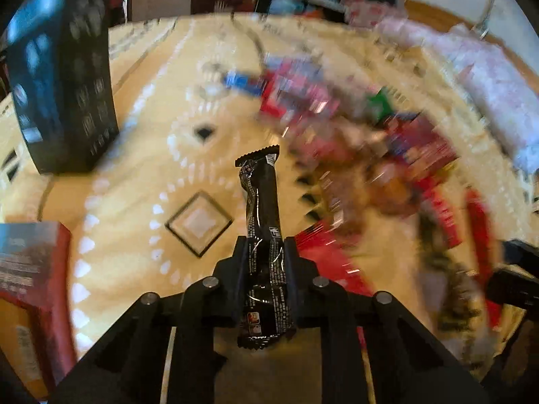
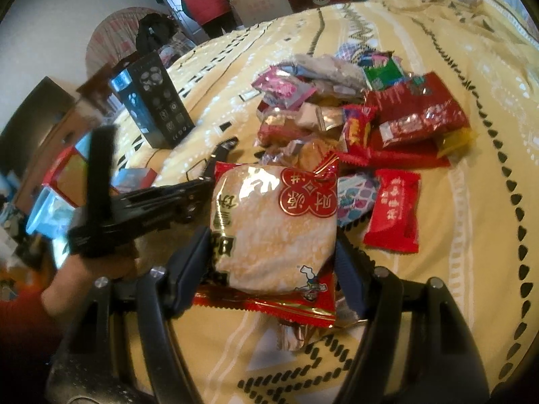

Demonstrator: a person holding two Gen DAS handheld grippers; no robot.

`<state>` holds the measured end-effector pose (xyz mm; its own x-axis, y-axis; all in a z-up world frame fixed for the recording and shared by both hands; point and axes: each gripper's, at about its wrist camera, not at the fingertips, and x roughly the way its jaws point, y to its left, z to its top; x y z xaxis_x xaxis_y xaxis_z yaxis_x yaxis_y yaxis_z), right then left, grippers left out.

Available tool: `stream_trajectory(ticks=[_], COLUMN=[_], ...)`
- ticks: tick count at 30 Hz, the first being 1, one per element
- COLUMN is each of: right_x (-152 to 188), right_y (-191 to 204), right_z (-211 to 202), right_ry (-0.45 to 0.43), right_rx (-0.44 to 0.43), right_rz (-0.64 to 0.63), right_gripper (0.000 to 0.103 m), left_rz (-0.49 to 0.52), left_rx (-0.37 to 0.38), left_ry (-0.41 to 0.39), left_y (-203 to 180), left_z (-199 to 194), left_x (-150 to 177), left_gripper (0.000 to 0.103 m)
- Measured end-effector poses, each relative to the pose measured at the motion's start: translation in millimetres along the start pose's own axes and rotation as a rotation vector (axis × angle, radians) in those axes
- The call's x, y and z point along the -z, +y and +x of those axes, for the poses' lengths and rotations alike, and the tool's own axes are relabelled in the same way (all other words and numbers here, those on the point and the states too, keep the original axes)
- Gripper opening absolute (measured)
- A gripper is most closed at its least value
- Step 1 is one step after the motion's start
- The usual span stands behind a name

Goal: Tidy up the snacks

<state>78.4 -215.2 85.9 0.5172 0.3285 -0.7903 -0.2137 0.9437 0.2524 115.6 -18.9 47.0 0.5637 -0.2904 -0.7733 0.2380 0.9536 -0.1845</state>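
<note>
A bed (image 2: 438, 202) under a yellow patterned cover carries everything. Ahead of the right gripper's (image 2: 273, 262) jaws a heap of snack packets (image 2: 353, 114) spreads over the cover, red, pink, green and silver wrappers overlapping one another. To the left of that heap and beyond the left gripper (image 1: 262, 269) stands an upright dark box (image 2: 151, 104) printed with small icons; in the left wrist view it rises far ahead-left of the jaws. A red-edged box (image 1: 33, 286) sits at the near left of the left jaws.

The right jaws stand fairly wide and clasp a large rice cracker packet (image 2: 273, 225), clear-fronted with red ends and a red seal, one finger against each side. Just right of it lies a small red packet (image 2: 394, 212), with a blue-patterned packet (image 2: 353, 195) between them.

The left jaws stand narrow, closed on a long black snack bar (image 1: 262, 235) that runs lengthwise between the fingers, its crimped far end jutting well ahead and its near end behind the pads. A hand (image 2: 87, 272) grips that gripper's handle.
</note>
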Motion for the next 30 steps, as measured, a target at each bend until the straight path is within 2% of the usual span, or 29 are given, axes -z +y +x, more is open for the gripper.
stream_trajectory(ticks=[5,8,11,15,18,21,24,27,30], right_x=[-17.7,-42.1,-72.6,-116.3,-136.7,-153.7,-162.2,-165.1,-155.8], right_y=[12.6,41.9,91.4,181.6,246.5,315.9,383.6,432.2,463.8], right_z=[-21.9,-38.8,-50.8,-53.3,-48.5,-33.5,-3.5,29.9,60.6], right_ry=[-0.062,-0.115,-0.169,-0.219,-0.235,-0.217,-0.159,-0.095,-0.030], right_rx=[0.015,0.001,-0.037,-0.145,-0.219,-0.304,-0.357,-0.390,-0.402], right_rz=[-0.016,-0.076,-0.176,-0.298,-0.374,-0.435,-0.496,-0.533,-0.555], right_gripper=[0.071,0.071,0.071,0.071,0.071,0.071,0.071,0.071,0.071], left_rz=[0.004,0.008,-0.038,-0.130,-0.205,-0.292,-0.364,-0.436,-0.502], left_rx=[0.060,0.021,-0.053,-0.225,-0.333,-0.418,-0.479,-0.517,-0.529], left_ry=[-0.139,-0.223,-0.293,-0.393,-0.435,-0.435,-0.411,-0.357,-0.304], left_y=[-12.9,-5.1,30.2,102.1,160.8,223.7,276.8,323.0,358.1], left_z=[-82.2,-139.1,-196.2,-279.0,-329.7,-361.6,-375.9,-371.7,-360.5], left_x=[-17.8,-28.1,-38.4,-41.4,-34.2,-23.8,-12.8,0.0,16.4], left_gripper=[0.019,0.020,0.020,0.020,0.020,0.020,0.020,0.020,0.020])
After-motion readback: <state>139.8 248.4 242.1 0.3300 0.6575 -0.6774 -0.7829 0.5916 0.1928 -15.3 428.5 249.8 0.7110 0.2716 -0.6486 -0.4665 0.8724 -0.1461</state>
